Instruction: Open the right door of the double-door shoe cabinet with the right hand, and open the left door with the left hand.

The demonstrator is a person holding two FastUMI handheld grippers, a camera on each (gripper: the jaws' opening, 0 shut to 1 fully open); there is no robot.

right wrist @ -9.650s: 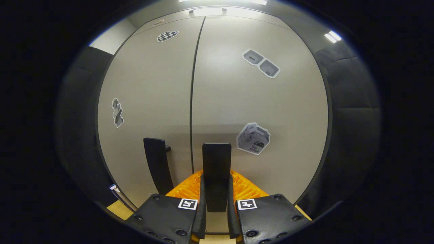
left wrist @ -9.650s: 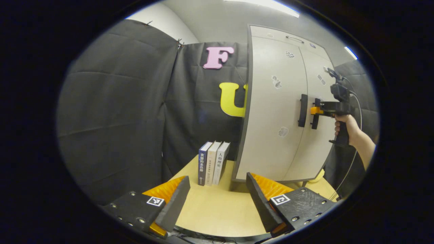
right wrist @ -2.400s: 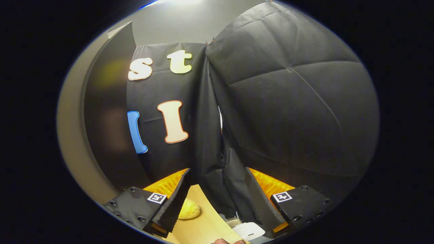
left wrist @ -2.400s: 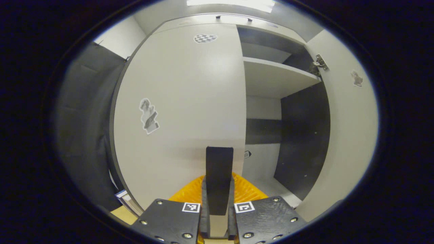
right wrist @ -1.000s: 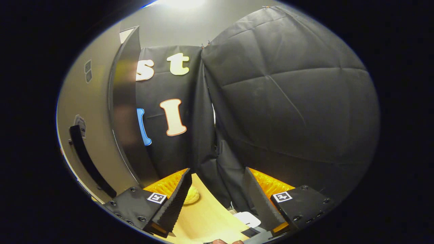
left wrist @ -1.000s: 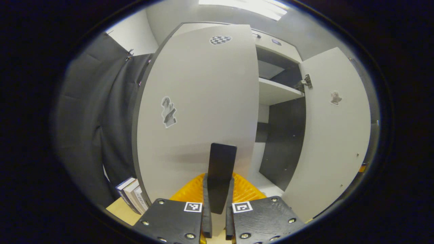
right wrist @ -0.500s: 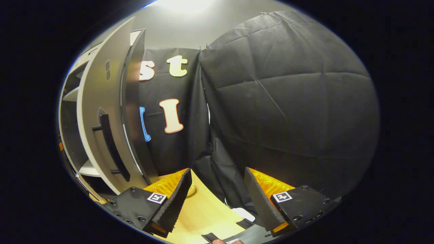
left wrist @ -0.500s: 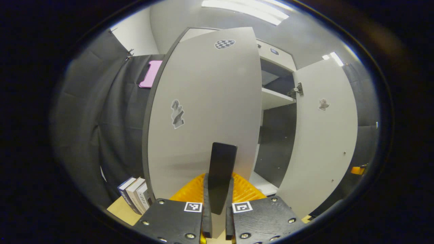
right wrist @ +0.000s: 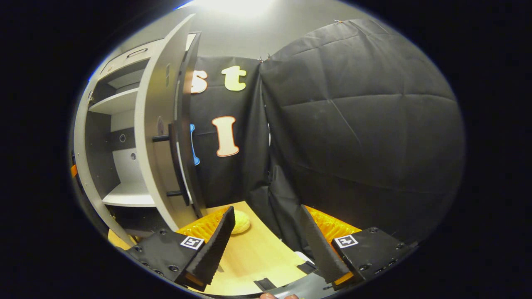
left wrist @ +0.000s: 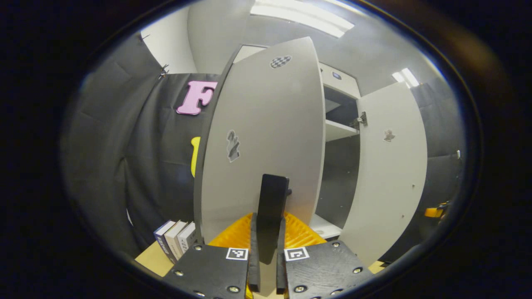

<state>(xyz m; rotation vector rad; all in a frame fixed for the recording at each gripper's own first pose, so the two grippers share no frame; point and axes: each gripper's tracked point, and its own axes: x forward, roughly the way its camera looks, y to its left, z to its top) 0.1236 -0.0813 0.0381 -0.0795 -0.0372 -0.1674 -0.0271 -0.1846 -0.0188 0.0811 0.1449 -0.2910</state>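
In the left gripper view the pale grey shoe cabinet's left door (left wrist: 266, 124) stands partly swung out. Its black vertical handle (left wrist: 272, 199) sits between my left gripper's (left wrist: 267, 226) fingers, which are shut on it. The right door (left wrist: 390, 174) stands wide open, baring the dark inside and a white shelf (left wrist: 338, 129). In the right gripper view my right gripper (right wrist: 266, 209) is open and holds nothing. The right door (right wrist: 156, 137) stands edge-on to its left, with its black handle (right wrist: 174, 162) free.
Three books (left wrist: 176, 238) stand on the wooden table left of the cabinet. A yellow round thing (right wrist: 241, 224) lies on the table (right wrist: 253, 253) by the right door's foot. Black cloth walls (right wrist: 357, 145) close in at the right and behind.
The left door has swung further out with my left gripper on its handle. The right gripper view has turned toward the cabinet, bringing the inside shelves into sight.
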